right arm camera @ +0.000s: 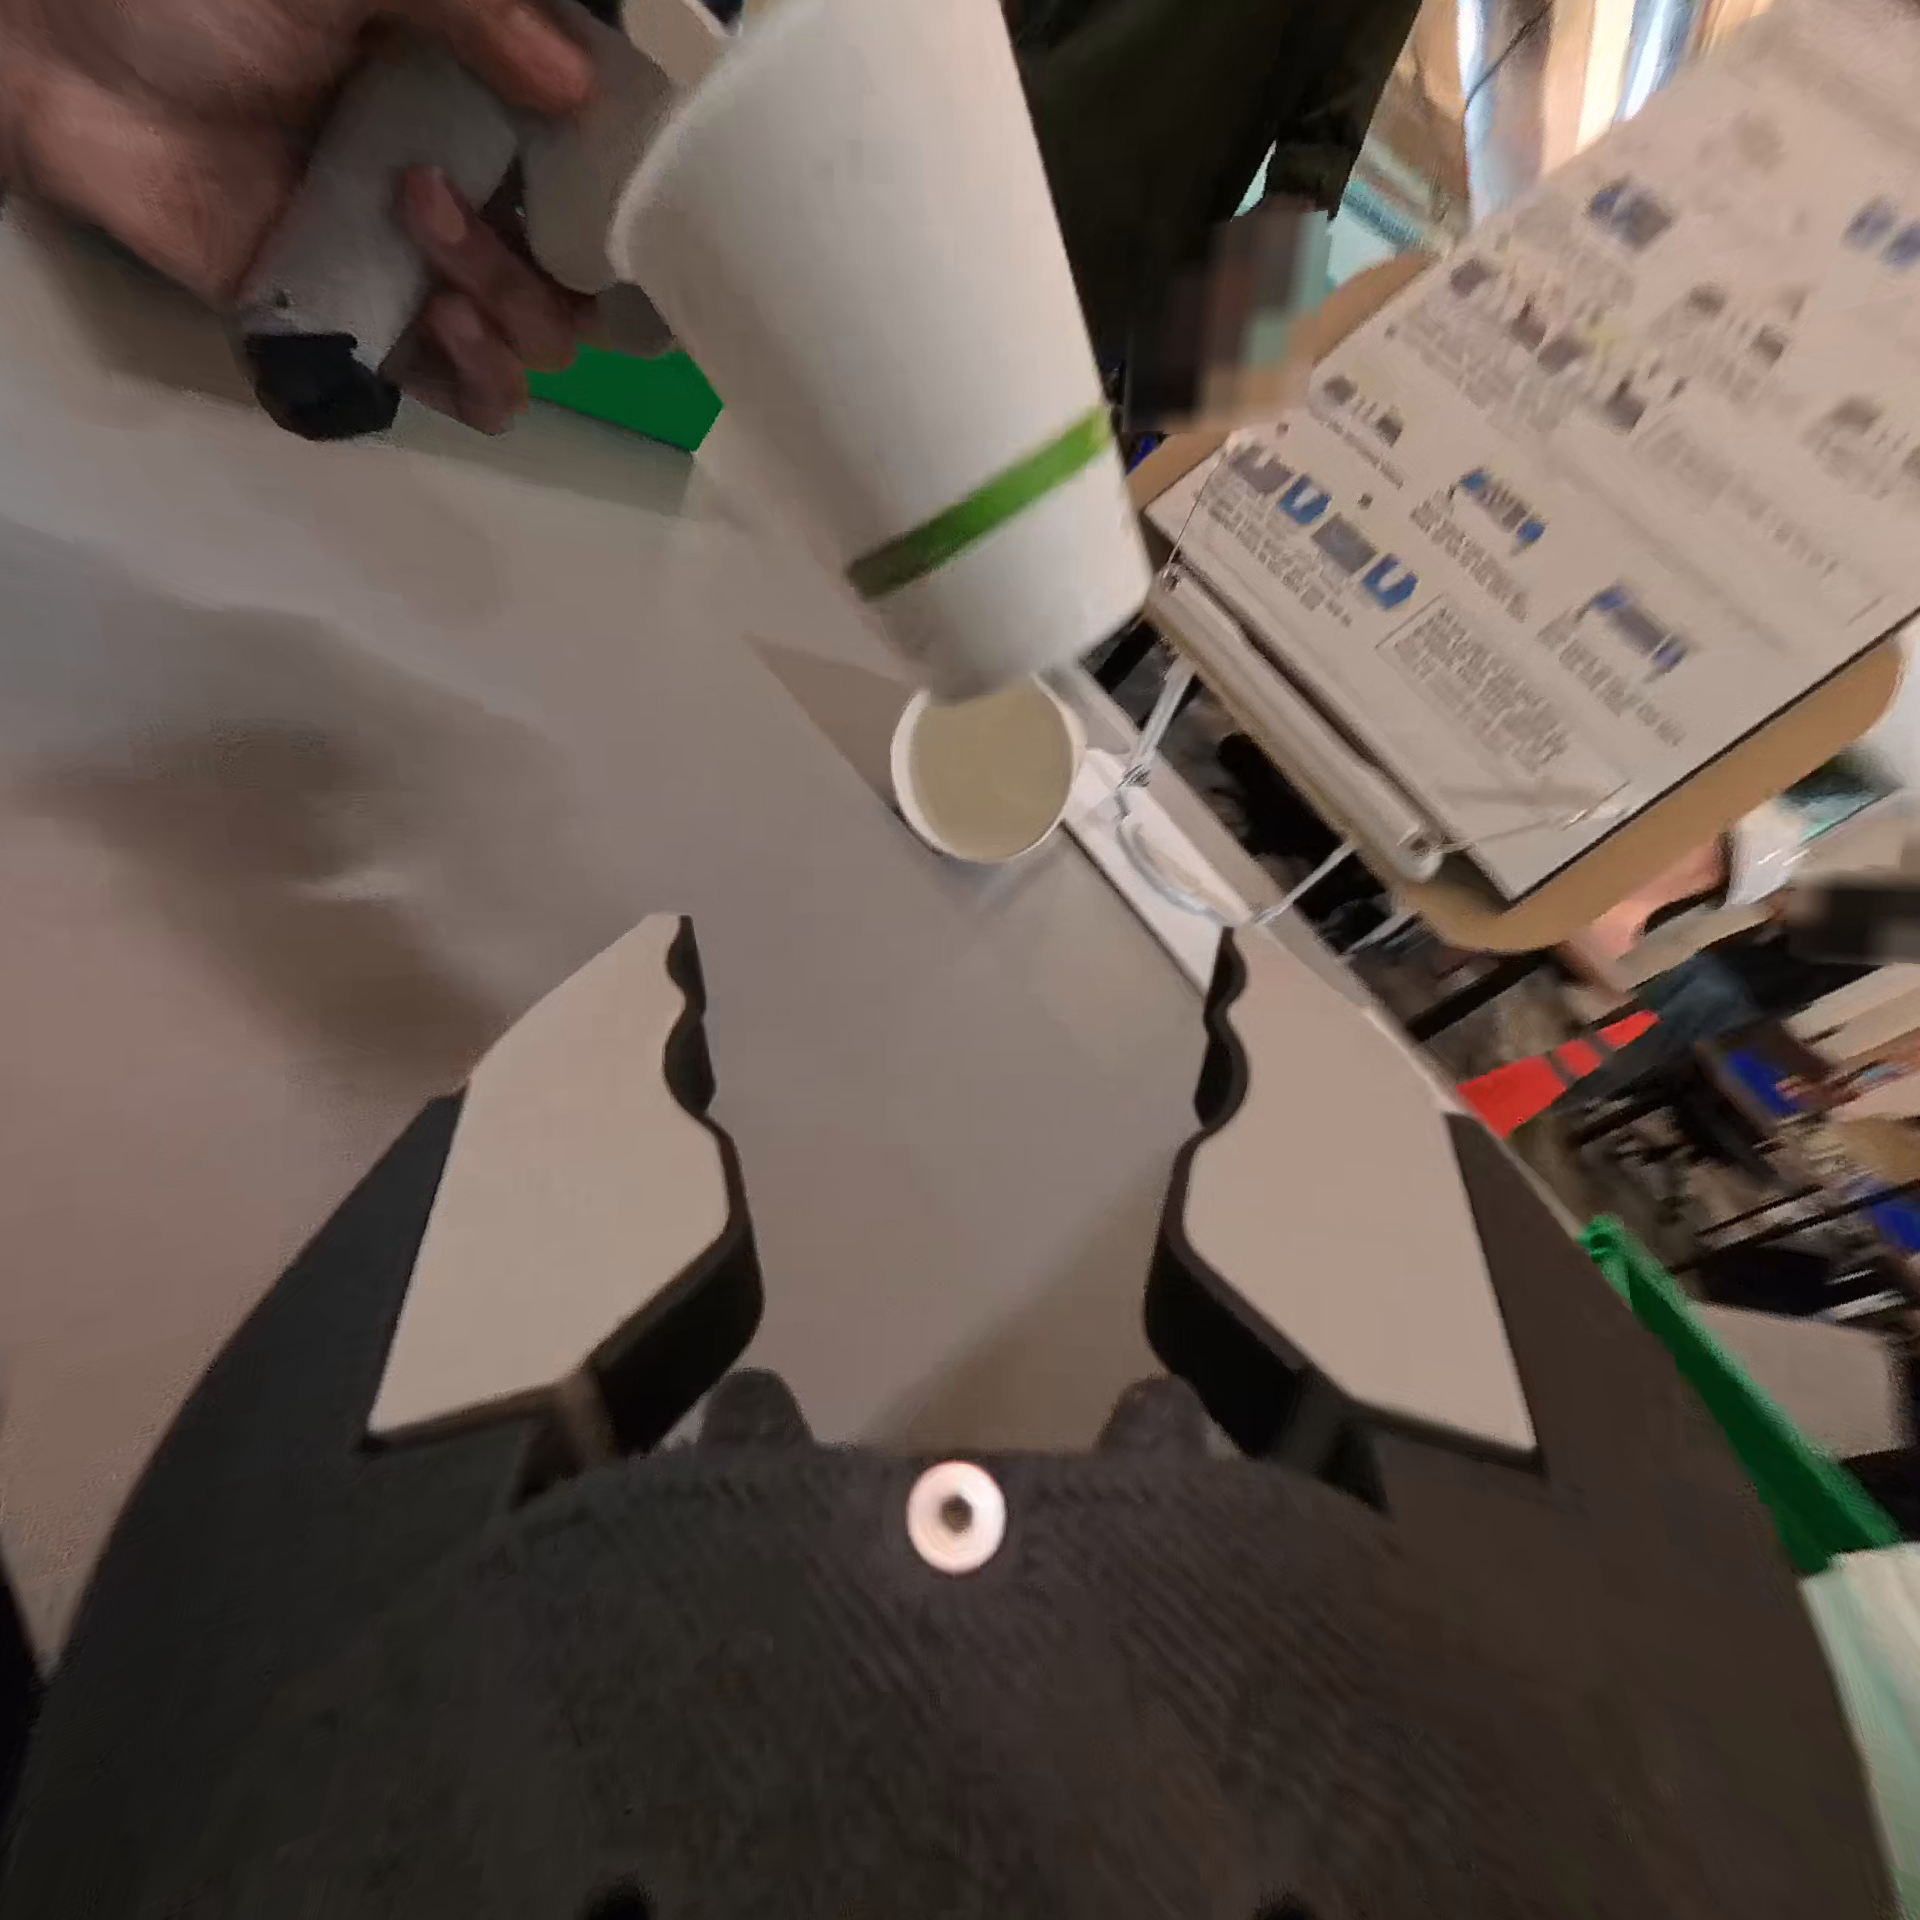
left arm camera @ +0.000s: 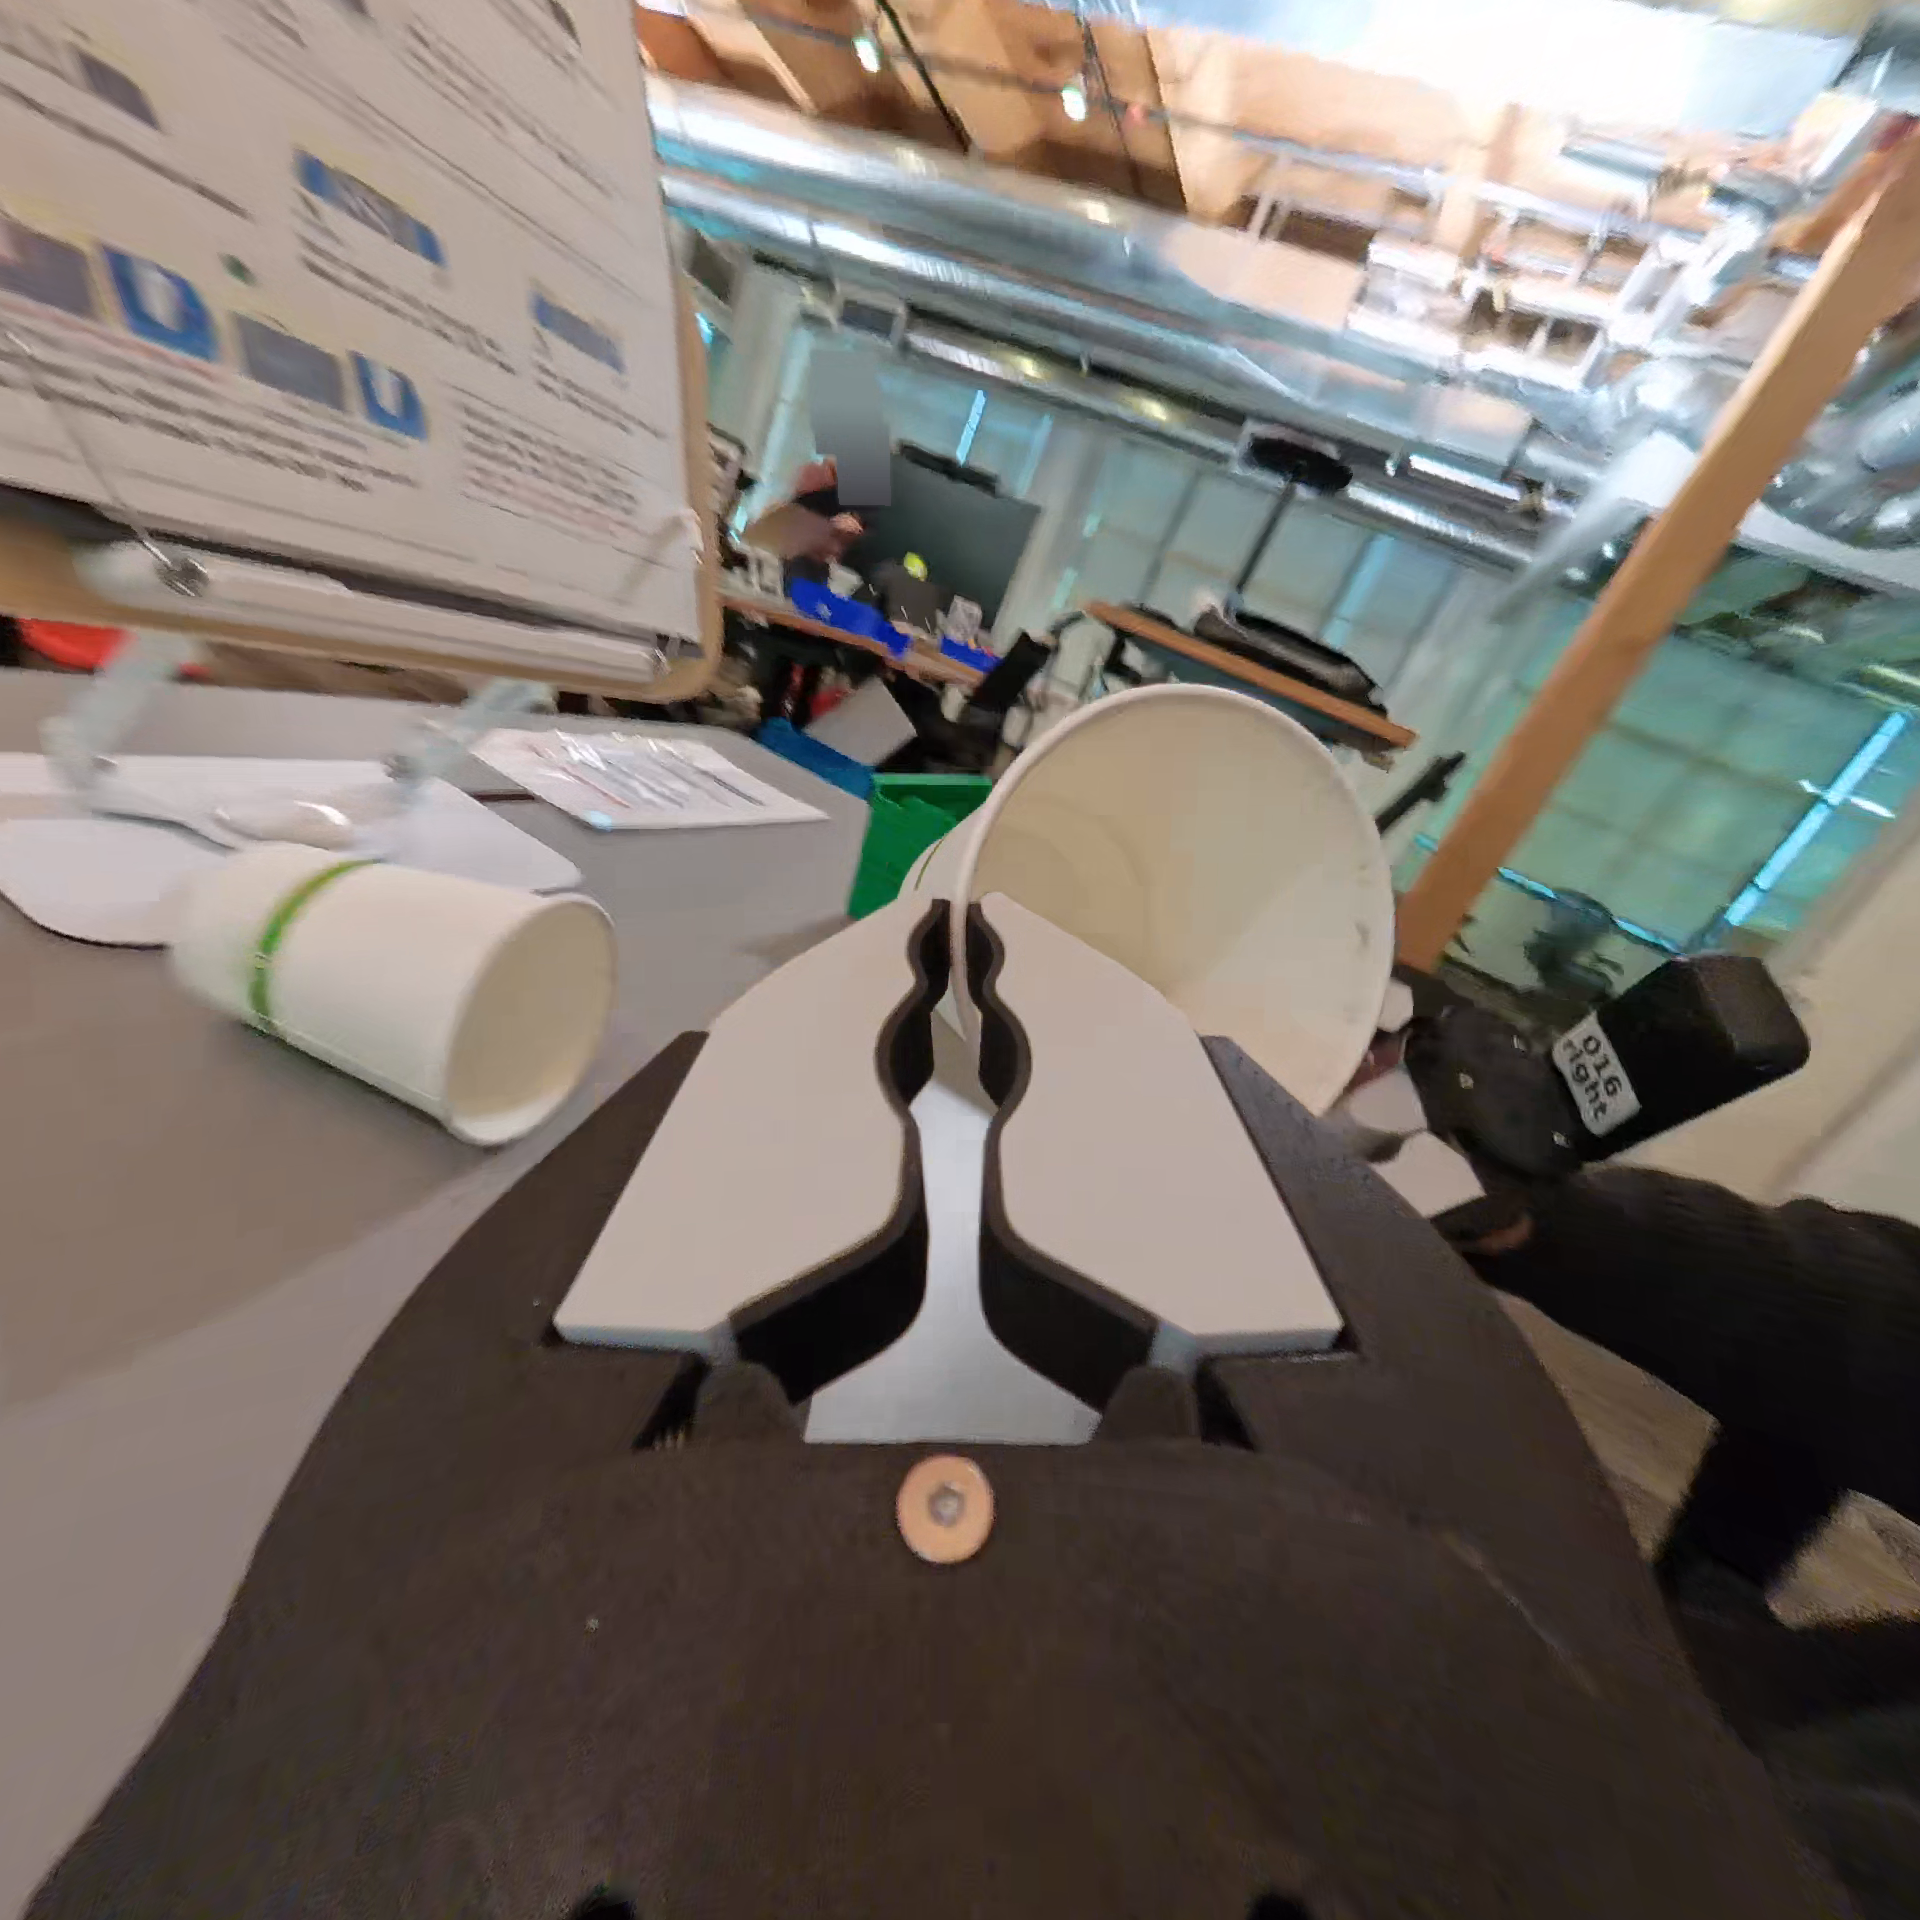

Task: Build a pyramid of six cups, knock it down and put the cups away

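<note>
We've got two wrist cams, each staring forward along its own fingers. The left one sits low over the grey table (left arm camera: 260, 1195), tilted up enough to catch ceiling, right up close to a held paper cup (left arm camera: 1195, 883). The right one looks down at the table from higher, off to the side. Both share that cup (right arm camera: 883, 312), a cup lying on its side (left arm camera: 416, 987) and the poster board (left arm camera: 364, 260).

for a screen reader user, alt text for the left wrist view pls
The left gripper is shut on the rim of a white paper cup held in the air; a second cup lies on its side on the grey table.
</note>
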### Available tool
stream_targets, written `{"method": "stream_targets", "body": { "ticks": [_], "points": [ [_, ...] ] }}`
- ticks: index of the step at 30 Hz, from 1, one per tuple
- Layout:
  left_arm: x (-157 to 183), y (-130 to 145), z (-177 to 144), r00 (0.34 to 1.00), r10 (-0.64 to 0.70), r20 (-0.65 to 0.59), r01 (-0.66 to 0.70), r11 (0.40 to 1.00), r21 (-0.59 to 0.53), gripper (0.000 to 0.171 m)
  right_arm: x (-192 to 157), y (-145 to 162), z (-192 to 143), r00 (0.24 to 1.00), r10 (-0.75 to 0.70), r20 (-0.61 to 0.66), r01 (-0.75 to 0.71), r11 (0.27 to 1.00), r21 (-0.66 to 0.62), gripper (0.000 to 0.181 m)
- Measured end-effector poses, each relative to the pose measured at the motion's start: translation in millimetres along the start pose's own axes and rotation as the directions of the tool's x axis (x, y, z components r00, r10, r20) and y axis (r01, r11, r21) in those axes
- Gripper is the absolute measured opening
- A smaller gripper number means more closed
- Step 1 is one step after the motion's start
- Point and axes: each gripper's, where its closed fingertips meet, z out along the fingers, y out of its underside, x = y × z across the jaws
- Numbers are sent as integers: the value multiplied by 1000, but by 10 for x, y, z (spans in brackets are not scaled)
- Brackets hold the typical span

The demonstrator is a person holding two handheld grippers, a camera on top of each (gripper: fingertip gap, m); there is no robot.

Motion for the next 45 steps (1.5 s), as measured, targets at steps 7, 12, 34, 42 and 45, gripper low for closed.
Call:
{"method": "stream_targets", "body": {
  "ticks": [7,12,34,42,45],
  "points": [
    [291,543,214,991,-6,-133,-29,965,-262,4,-323,-149,-46,918,-395,-36,396,916,60,37],
    [562,859,324,972,17,-232,-106,920,-377,4,-384,-166,-17,951,-308,-12,308,950,48,79],
    [250,481,300,993,-78,-88,69,992,-106,25,161,-28,-93,947,321,27,-322,943,78,84],
    [52,424,217,995,-104,-7,104,993,-61,22,1516,-356,-542,860,460,-220,-363,855,371,84],
    [13,381,175,992,-130,8,130,991,-29,20,2292,-71,-736,787,525,-326,-406,837,367,84]
  ]
}}
